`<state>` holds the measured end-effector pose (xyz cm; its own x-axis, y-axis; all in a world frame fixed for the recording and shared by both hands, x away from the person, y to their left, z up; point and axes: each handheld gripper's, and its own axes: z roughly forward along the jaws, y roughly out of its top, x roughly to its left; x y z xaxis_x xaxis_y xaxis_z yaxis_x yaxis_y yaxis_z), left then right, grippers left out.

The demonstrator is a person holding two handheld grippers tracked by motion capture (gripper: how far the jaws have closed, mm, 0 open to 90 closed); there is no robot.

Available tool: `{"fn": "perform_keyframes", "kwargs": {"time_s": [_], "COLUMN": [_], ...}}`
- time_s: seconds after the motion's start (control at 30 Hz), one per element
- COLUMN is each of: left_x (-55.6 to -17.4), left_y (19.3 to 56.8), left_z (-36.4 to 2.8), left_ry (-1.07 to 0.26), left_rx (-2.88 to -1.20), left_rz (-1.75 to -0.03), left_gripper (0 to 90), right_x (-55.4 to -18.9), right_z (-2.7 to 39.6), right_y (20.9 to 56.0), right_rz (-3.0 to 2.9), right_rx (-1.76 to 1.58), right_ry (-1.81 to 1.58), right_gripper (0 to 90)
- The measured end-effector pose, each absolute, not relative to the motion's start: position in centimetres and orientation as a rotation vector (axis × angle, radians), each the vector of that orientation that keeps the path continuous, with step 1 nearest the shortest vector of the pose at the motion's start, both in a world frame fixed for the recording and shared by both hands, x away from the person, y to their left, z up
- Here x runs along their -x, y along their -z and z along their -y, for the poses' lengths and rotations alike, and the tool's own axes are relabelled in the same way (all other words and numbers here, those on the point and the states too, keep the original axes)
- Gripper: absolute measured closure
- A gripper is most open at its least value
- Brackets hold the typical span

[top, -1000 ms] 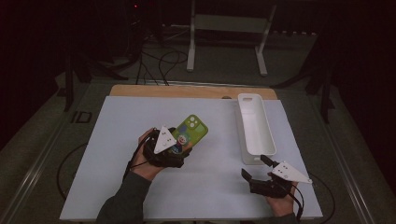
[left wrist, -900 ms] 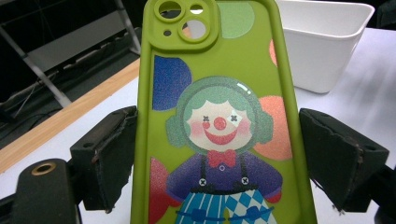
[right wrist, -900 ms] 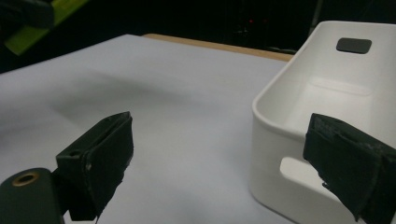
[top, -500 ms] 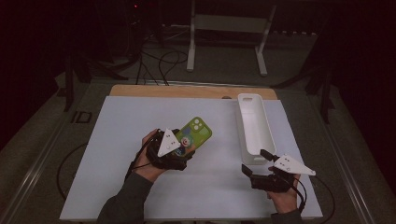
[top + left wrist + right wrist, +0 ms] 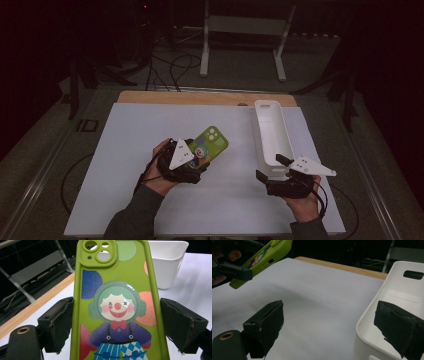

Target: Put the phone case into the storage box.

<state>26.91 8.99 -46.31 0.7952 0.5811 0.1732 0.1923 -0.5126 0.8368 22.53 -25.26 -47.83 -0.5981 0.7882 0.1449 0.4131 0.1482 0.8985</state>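
Over the middle of the white table top (image 5: 125, 165), my left gripper (image 5: 192, 165) holds the lime-green rubbery phone case printed with a clown (image 5: 117, 302), its two black jaws pressed against the case's long edges, camera cut-outs pointing away from me and the case lifted at a slant off the surface. Off to the right, my right gripper (image 5: 275, 172) hovers with its jaws spread wide and nothing between them, at the near end of the long white plastic bin (image 5: 270, 125), one jaw over the bin's rim
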Motion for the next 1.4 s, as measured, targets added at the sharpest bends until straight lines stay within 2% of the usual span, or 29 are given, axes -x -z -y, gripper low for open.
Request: {"fn": "perform_keyframes", "kwargs": {"time_s": [0.37,1.4], "left_x": [-26.9,-26.4], "left_y": [46.1,45.9], "left_z": [-8.5,-6.5], "left_ry": [-0.557,-0.554], "left_rx": [-2.086,-2.089], "left_rz": [-0.553,-0.480], "left_gripper": [15.8,15.8], "right_x": [-23.8,-25.7], "right_z": [24.6,23.0], "right_y": [46.2,44.7], "right_rz": [-2.118,-2.183], "right_rx": [-1.174,-1.215], "right_ry": [-1.420,-1.519], "right_gripper": [8.8,8.8]}}
